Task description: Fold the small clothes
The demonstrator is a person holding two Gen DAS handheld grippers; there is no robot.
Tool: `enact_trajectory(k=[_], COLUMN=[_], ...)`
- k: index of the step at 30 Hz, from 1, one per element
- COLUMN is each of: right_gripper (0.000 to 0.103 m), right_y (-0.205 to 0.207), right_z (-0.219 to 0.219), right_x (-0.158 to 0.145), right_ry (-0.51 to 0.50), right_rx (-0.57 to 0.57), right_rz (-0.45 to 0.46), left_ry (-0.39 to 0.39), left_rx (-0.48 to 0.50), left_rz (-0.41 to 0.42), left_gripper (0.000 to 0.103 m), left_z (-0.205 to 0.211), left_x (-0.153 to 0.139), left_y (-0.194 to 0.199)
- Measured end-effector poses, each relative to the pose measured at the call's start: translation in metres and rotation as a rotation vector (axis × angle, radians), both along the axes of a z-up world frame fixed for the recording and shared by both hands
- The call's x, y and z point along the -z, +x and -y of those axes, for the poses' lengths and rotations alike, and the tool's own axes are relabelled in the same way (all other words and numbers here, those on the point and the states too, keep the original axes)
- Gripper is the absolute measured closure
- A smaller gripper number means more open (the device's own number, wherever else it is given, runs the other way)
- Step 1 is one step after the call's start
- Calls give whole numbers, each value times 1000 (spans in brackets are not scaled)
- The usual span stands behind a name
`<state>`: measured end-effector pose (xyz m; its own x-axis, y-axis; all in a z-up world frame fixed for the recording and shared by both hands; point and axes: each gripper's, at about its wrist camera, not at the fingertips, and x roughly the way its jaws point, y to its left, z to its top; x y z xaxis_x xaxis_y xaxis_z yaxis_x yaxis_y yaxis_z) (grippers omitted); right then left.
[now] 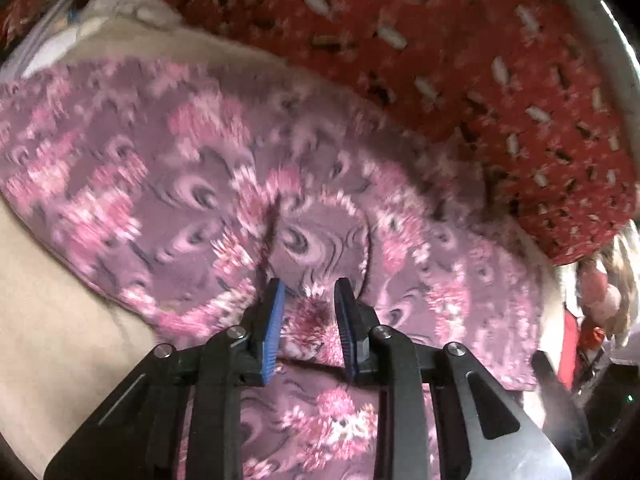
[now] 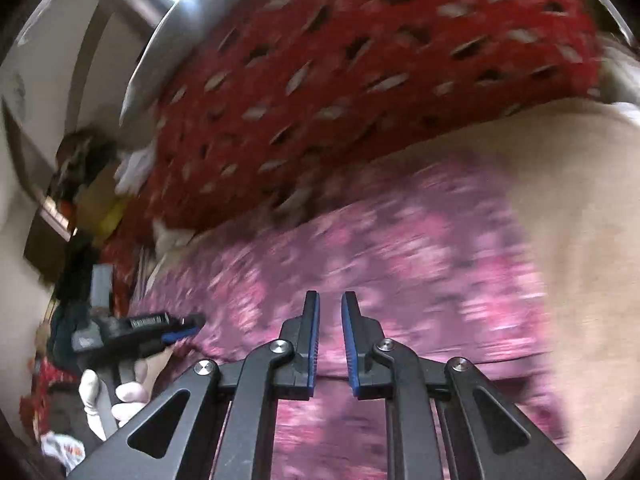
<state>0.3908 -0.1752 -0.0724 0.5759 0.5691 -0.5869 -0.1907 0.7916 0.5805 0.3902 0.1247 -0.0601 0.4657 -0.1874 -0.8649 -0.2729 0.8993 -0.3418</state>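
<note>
A pink and mauve floral garment (image 1: 192, 184) lies spread on a beige sheet (image 1: 52, 320); it also shows, blurred, in the right wrist view (image 2: 400, 248). My left gripper (image 1: 309, 300) is over the garment with its blue pads (image 1: 275, 320) apart and a raised bunch of the cloth between them, not clamped. It also appears at the left of the right wrist view (image 2: 188, 326), held by a white-gloved hand (image 2: 120, 392) at the garment's left edge. My right gripper (image 2: 330, 312) is above the garment's near edge with a narrow gap between its pads and nothing in it.
A red patterned cloth (image 1: 460, 60) lies along the far side of the bed, also in the right wrist view (image 2: 320, 80). White pillows or bags (image 1: 112, 4) sit at the far left. Cluttered items and a shelf (image 2: 72, 184) stand beside the bed.
</note>
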Motion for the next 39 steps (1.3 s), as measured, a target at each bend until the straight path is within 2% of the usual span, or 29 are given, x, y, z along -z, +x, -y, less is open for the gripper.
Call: enact_trajectory(k=[2,5,7,9,11,13,15,18,20,21,23,26,28,29,32,39], right_gripper=[87,86,86,86,85,77,77,78,78,78,78,78,78,78,78,78], right_y=[5,14,20,26,29,33,24,26,26,25,24,25,25,25,25,28], right_z=[-31,-80,-114,-142,-169,-192,-192,-186,-182,-182,-183,-181,-182,-182,-180,-179], right_x=[1,3,5,9,18,40,45,46,48,48,47,47,49,50,50,48], right_ry=[1,9,9,16,-3,-35,-30,16,36,37,35,45,53,55,63,57], right_rx=[-59,-145,-193,-221,-249,-297,-291,-290,-289,-288,-286,-286,-286,-285,-285,-284], right_rz=[3,-3,-7,-10,-20,-78,12,0,2,6,14,14,13,13,14,-6], left_ry=[10,4,18,37,49,65,81,-18,-142,-183,-262,-289,-284,-287,-288,-255], left_rx=[-18,-74,-134,-203,-301,-395,-489,-597,-660,-675,-707,-729,-739,-731,-723,-605], left_rz=[39,58,59,48,15,-19,-54,-86,-78,-72,-50,-33,-25,-32,-17,50], left_gripper=[76,63,62,62,62,62,62,62,60,53,46,47,74,91,97,99], left_z=[-21,-62,-98,-129,-179,-225,-261,-317,-344,-349,-360,-364,-363,-362,-358,-307], left_x=[-16,-28,-31,-29,-23,-15,-6,11,26,31,43,47,48,49,40,-14], left_y=[-10,-19,-27,-34,-40,-45,-48,-52,-55,-55,-54,-51,-49,-49,-52,-39])
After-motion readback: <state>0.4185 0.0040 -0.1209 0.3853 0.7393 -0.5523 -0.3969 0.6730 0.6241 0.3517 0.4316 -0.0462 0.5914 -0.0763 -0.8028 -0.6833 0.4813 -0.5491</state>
